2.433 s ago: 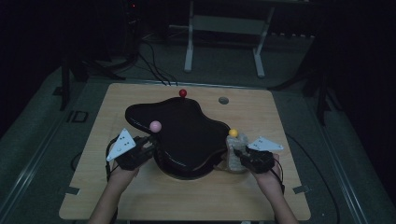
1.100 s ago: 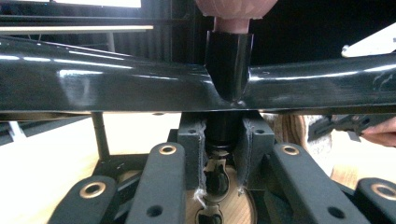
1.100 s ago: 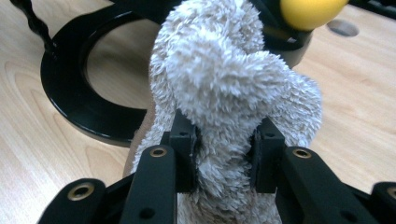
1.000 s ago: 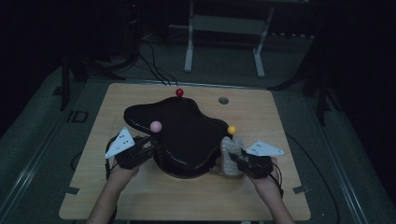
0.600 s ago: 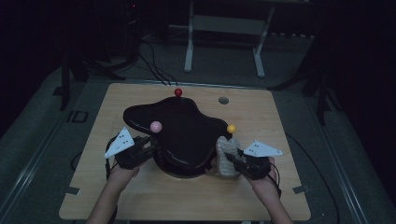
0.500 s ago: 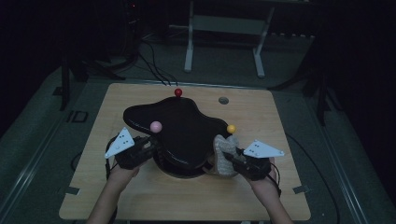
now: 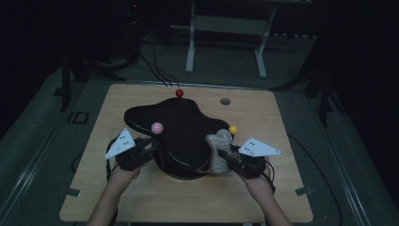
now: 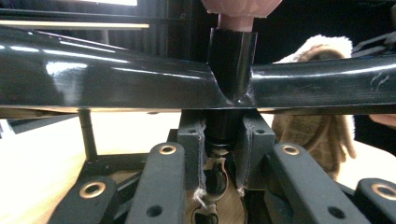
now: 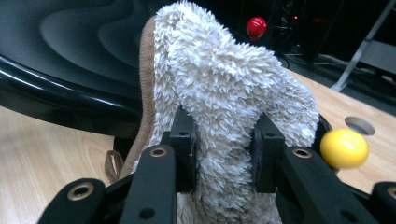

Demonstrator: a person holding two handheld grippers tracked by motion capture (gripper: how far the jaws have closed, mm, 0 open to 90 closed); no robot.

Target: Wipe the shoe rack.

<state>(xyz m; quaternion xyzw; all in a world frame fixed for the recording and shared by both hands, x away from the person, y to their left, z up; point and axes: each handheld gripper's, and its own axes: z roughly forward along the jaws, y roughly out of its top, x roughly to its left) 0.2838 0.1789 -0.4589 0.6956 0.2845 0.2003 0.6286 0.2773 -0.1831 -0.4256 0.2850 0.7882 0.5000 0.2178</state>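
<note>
**Fleece cloth at the rim of the black stand**

The right gripper (image 9: pixel 222 154) has its jaws clamped on a fluffy cream cloth (image 9: pixel 224 93), lifted against the near right edge of the glossy black stand (image 7: pixel 181 129) on the table (image 7: pixel 141 197), just beside the yellow knob (image 9: pixel 344 148). The left gripper (image 8: pixel 223 144) pinches a black post (image 8: pixel 231 60) under the pink knob (image 7: pixel 157 127), jaws narrow. A red knob (image 7: pixel 179 93) stands at the far edge.

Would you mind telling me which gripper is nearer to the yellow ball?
Right. The right gripper is just below the yellow ball, holding the fluffy cloth; the left gripper is across the black tray.
</note>
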